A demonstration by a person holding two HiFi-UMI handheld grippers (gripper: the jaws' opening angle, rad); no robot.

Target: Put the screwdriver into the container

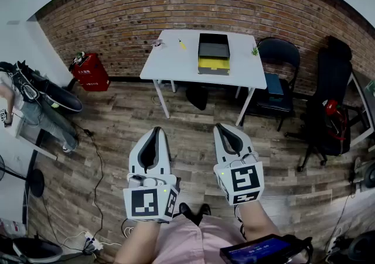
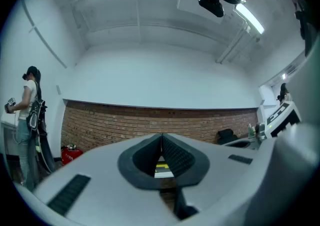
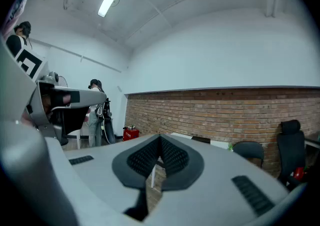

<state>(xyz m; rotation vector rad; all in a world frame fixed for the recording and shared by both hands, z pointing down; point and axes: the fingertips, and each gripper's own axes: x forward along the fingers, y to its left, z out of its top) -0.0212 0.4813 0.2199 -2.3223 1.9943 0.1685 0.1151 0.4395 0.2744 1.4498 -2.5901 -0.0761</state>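
**Item: two hand-held grippers, both closed and empty; task not yet begun.**

Left gripper (image 1: 157, 130) and right gripper (image 1: 221, 127): jaws together with nothing between them, held side by side over the wooden floor, well apart from the white table (image 1: 170, 64). Screwdriver (image 1: 182, 44): small and yellow, lying on the table's left half between a small corner object (image 1: 157, 43) and the container (image 1: 213, 53), an open black-and-yellow box near the centre. Hazards, as judged:
- Jaws not opened on arrival would push the screwdriver rather than take it.
- Its slim body may roll or slip out of a shallow pinch.
- A wide reach may knock the corner object.
- The floor cable (image 1: 96, 163) lies left of the walking path and could snag a foot.
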